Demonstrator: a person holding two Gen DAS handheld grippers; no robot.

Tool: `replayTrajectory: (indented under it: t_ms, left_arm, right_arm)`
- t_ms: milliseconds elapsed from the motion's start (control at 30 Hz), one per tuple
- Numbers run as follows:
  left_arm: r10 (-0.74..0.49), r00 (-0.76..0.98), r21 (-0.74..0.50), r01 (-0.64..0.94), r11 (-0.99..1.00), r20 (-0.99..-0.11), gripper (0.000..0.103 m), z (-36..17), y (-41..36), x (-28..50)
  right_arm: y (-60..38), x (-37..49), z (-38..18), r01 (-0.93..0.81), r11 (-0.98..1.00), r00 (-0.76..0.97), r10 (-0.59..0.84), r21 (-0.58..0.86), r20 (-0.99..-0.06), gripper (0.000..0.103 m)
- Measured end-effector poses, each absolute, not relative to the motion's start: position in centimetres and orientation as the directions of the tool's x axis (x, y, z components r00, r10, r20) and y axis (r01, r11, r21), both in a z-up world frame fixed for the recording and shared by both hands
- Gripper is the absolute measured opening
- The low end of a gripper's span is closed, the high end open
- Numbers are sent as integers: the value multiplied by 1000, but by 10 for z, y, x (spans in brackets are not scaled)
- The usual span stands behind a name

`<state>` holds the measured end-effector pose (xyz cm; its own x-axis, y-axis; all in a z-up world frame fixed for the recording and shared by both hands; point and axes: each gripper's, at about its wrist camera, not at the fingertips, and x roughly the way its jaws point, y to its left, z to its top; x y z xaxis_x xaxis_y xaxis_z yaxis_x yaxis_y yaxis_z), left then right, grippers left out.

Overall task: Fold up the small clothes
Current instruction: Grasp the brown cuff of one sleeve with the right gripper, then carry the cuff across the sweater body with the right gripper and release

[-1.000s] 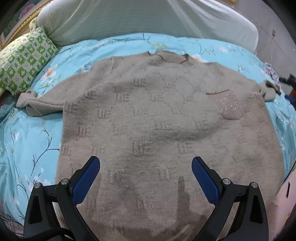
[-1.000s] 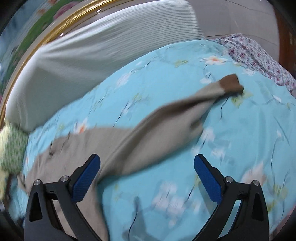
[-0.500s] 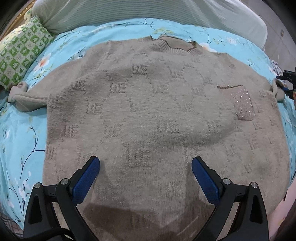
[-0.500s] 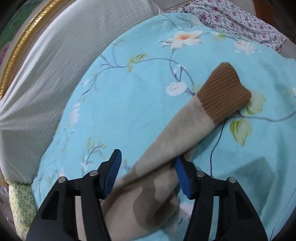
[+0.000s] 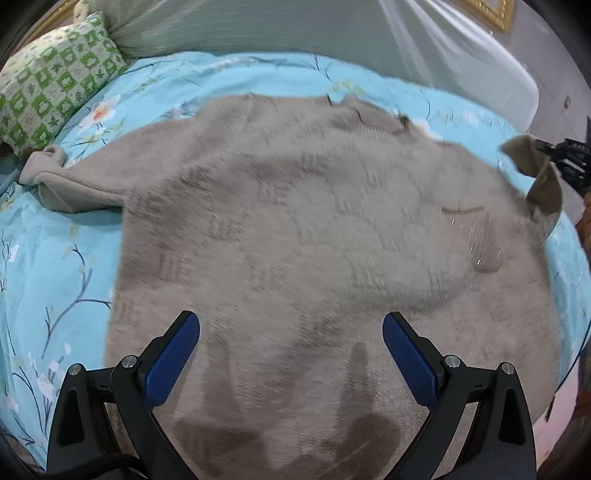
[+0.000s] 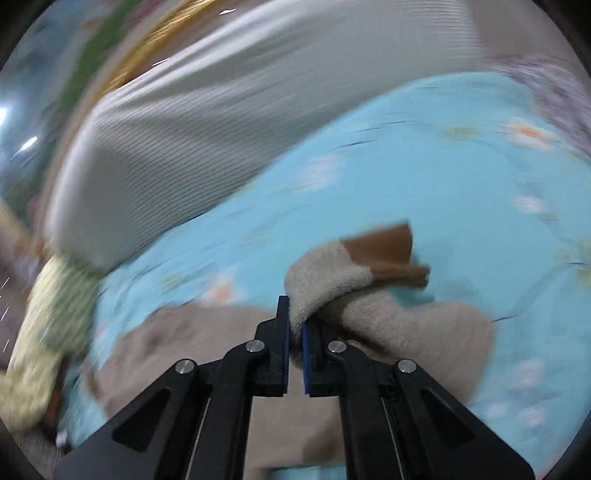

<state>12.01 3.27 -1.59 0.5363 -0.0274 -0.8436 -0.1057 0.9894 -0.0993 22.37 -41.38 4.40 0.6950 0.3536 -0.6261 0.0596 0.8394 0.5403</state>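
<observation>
- Sweater (image 5: 314,240): beige knit with a faint repeated pattern, spread front-up across the middle of the bed (image 5: 55,266), collar (image 5: 369,118) toward the head end, hem toward the foot edge.
- Small pocket (image 5: 480,243) on the chest, toward the bed's right edge as seen from the left wrist view.
- Left sleeve (image 5: 70,184): stretched toward the bed's left edge, its cuff curled up just below the green checked pillow (image 5: 55,74).
- Right sleeve (image 6: 369,295): lifted off the turquoise flowered cover near the bed's right edge, folded over itself, brown cuff (image 6: 388,254) sticking out past the grip.
- Right gripper (image 6: 295,321): jaws closing, blue pads pressed almost together and pinching the beige knit of that sleeve just behind the cuff; also seen far off at the right rim of the left wrist view (image 5: 565,158), touching the raised sleeve end.
- Left gripper (image 5: 291,354): fingers spread wide, blue pads well apart, nothing between them; hangs above the lower part of the sweater near the hem, casting a shadow on the knit; not touching the cloth as far as can be told.
- Long grey-white bolster (image 5: 277,29) along the head edge of the bed, behind the collar.
- Gold picture frame (image 5: 491,11) on the wall above the bolster.
- Right wrist view heavily blurred; fine detail of the bedding there cannot be told.
</observation>
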Motion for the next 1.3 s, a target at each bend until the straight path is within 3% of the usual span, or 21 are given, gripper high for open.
replayTrajectory:
  t_ms: [300,433,667,733,800,1133,1167,1200,1233,1267,1300]
  left_arm:
    - [-145,599,-286,-146,947,-787,100,1,93,108]
    - [-155,613,-316,-163,935,-774,100,1,110,103]
    - [-227,606,-389,-150,909,-762,100,-4,119,111]
    - [-234,609,-387,-129,913,-757,100,0,112,118]
    - [-246,609,-382,-103,918,-755,100,4,102,126]
    - [-296,547,-342,18,939,-783,100,-10,14,214]
    - [-269,541,-313,11,950,-797,98,-16,8,226]
    - [-225,538,-268,-1,964,-812,79,-23,4,239]
    - [-204,537,-246,-6,969,-818,47,-26,4,245]
    - [-206,528,-250,-13,968,-824,39,-29,8,249]
    - [-226,542,-287,-30,957,-810,40,-28,19,247]
  right_arm:
    - [-194,239,42,-330,741,503,663,585,-555,6]
    - [-128,236,21,-410,746,425,666,525,-614,6]
    - [-104,218,-22,-408,733,290,669,544,-685,13]
    - [-109,213,-28,-388,729,276,676,564,-683,35]
    - [-124,206,-27,-371,729,295,680,575,-672,47]
    - [-246,185,-15,-118,820,524,531,561,-666,50]
    - [-252,186,-19,-92,824,528,516,559,-674,51]
    - [-257,187,-22,-67,828,530,502,557,-683,51]
    - [-262,188,-26,-48,829,527,495,557,-691,51]
    - [-264,188,-28,-38,829,525,491,557,-695,51]
    - [-265,187,-31,-30,832,523,486,555,-700,51]
